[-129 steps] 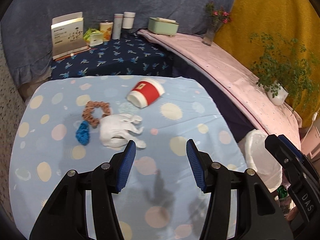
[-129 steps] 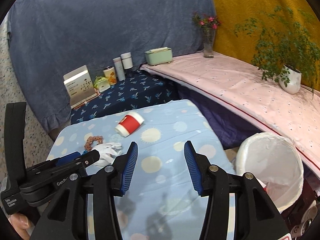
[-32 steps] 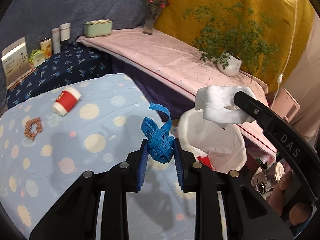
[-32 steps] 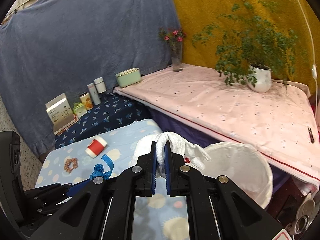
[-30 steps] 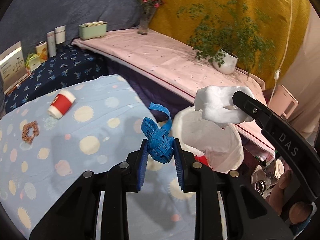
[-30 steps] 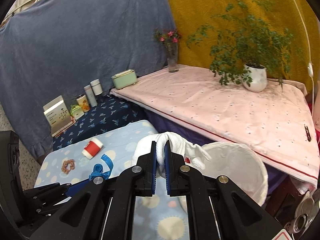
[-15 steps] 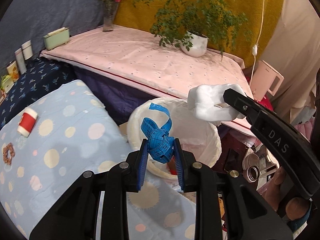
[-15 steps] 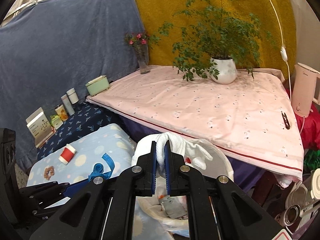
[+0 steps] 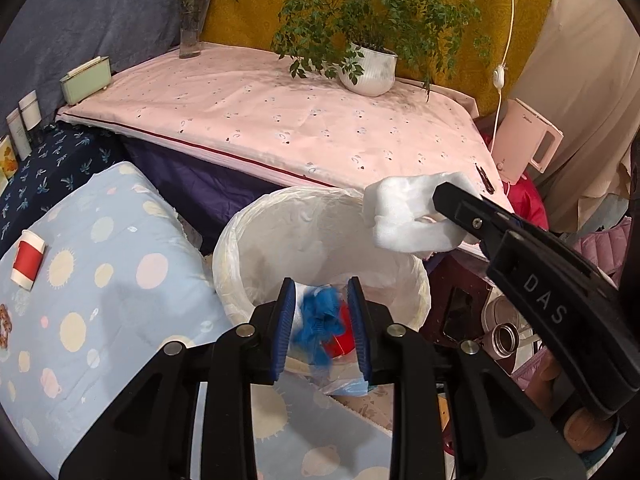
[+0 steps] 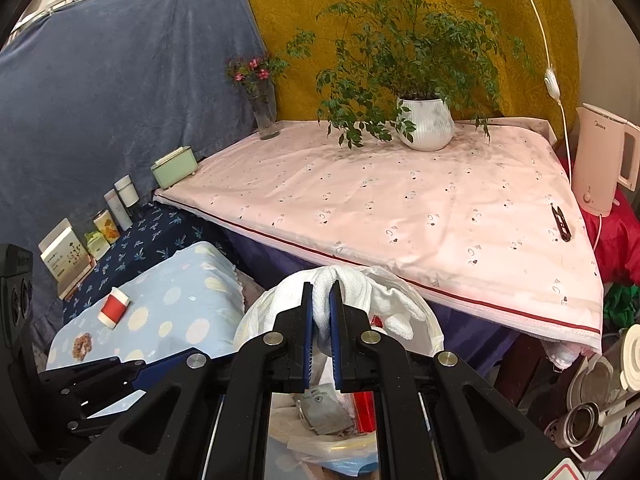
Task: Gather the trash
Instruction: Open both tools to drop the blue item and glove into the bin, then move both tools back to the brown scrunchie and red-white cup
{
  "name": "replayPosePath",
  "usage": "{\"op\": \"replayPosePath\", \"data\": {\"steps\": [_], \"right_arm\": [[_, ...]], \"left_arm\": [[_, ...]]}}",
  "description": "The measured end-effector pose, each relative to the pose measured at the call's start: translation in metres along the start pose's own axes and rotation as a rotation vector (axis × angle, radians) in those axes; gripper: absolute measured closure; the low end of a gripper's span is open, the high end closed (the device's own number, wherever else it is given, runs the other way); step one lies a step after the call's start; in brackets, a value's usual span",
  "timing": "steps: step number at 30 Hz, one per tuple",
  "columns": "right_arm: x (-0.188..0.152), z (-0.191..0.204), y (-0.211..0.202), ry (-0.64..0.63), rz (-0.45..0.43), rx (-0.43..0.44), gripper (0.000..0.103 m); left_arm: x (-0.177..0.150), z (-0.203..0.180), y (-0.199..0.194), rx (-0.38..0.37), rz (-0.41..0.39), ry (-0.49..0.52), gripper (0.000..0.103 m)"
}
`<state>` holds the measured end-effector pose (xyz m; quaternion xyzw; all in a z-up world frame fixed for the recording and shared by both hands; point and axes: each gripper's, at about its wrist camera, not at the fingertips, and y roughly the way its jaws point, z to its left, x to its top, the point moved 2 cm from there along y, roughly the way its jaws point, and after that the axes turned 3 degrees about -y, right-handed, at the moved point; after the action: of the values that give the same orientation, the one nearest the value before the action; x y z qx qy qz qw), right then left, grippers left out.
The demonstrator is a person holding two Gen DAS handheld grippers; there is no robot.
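Crumpled blue measuring tape point(image 9: 320, 322) blurs between the left gripper's point(image 9: 322, 330) parted pads above a white-lined bin point(image 9: 236, 240), the right gripper point(image 10: 321, 334) clamping a white cloth point(image 10: 362, 292).

We see the blue tape point(image 9: 322, 316), crumpled and blurred, over the open bin point(image 9: 240, 248), lying between the left hand-held gripper's point(image 9: 322, 322) pads without clear contact. The white cloth point(image 10: 360, 288) hangs bunched above the bin point(image 10: 256, 312), pinched by the right hand-held gripper point(image 10: 322, 328). The bin is white-lined and holds rubbish. A red cup point(image 9: 27, 254) lies on its side near the table's point(image 9: 120, 280) far edge, a brown scrunchie point(image 9: 3, 326) near it.
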<state>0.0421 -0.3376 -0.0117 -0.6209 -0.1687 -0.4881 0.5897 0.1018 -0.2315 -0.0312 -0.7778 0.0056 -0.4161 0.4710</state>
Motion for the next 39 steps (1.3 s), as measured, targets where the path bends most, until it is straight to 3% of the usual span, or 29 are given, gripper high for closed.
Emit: {"op": "replayPosePath", "data": {"steps": [2, 4, 6, 13, 21, 34, 39], "right_arm": [[0.0, 0.0, 0.003, -0.001, 0.005, -0.001, 0.093], [-0.001, 0.0, 0.004, -0.002, 0.003, -0.007, 0.09], [-0.001, 0.001, 0.004, -0.006, 0.0, -0.008, 0.087], [0.0, 0.005, 0.003, -0.013, -0.007, -0.008, 0.073], [-0.001, 0.021, -0.002, -0.037, -0.015, 0.006, 0.063], [-0.005, 0.054, -0.004, -0.082, -0.007, 0.039, 0.062], [-0.007, 0.07, -0.005, -0.099, -0.007, 0.05, 0.055]], "left_arm": [[0.0, 0.0, 0.001, 0.002, 0.004, 0.001, 0.075], [0.0, 0.002, 0.001, 0.014, -0.002, -0.01, 0.056], [0.001, 0.005, 0.0, 0.03, -0.019, -0.029, 0.046], [0.004, 0.016, -0.004, 0.043, -0.028, -0.063, 0.046], [0.001, 0.03, -0.014, 0.059, -0.04, -0.094, 0.046], [-0.009, 0.062, -0.033, 0.09, -0.059, -0.154, 0.046], [-0.013, 0.077, -0.041, 0.103, -0.068, -0.184, 0.046]]}}
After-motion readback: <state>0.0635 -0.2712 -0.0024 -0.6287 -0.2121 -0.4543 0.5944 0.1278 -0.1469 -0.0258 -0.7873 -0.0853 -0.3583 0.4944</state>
